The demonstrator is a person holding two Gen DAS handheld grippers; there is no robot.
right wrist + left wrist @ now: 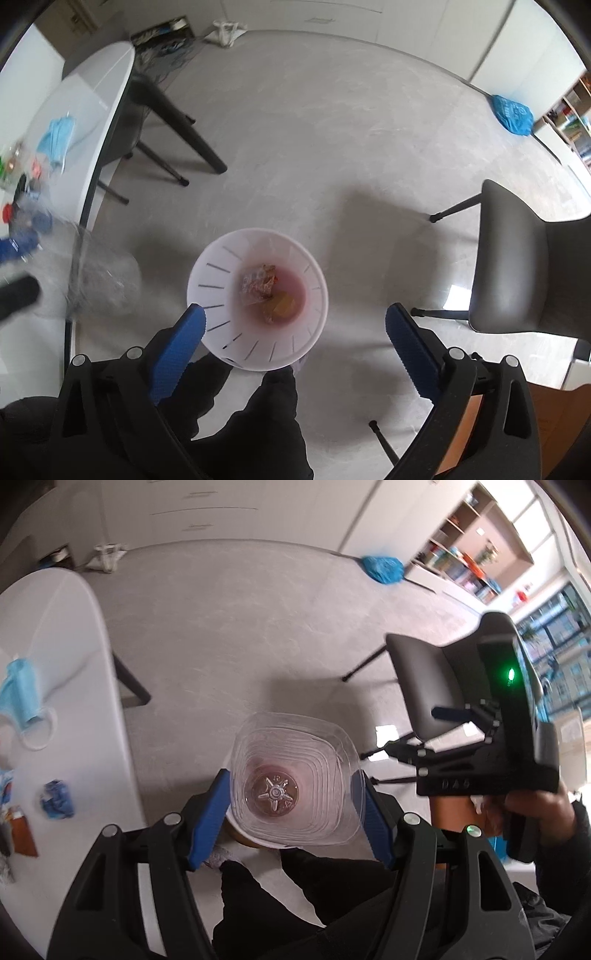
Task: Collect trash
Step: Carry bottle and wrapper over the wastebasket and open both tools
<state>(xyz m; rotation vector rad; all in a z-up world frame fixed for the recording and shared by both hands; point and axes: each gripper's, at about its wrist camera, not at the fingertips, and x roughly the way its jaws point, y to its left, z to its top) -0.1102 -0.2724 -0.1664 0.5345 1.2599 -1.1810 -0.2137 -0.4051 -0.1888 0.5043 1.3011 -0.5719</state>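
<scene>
My left gripper (291, 797) is shut on a clear plastic bottle (295, 779), seen bottom-on, held above a white trash bin whose rim (240, 829) peeks out below it. In the right wrist view the white bin (218, 266) stands on the floor with wrappers (260, 284) at its bottom. My right gripper (295, 332) is open and empty above the bin. The clear bottle shows blurred at the left (107, 280). The right gripper's body shows in the left wrist view (517, 738).
A white table (66, 635) at the left carries a blue face mask (20, 690), a crumpled blue wrapper (57, 799) and other litter. A dark chair (517, 266) stands at the right. A blue bag (511, 114) lies on the floor at the back.
</scene>
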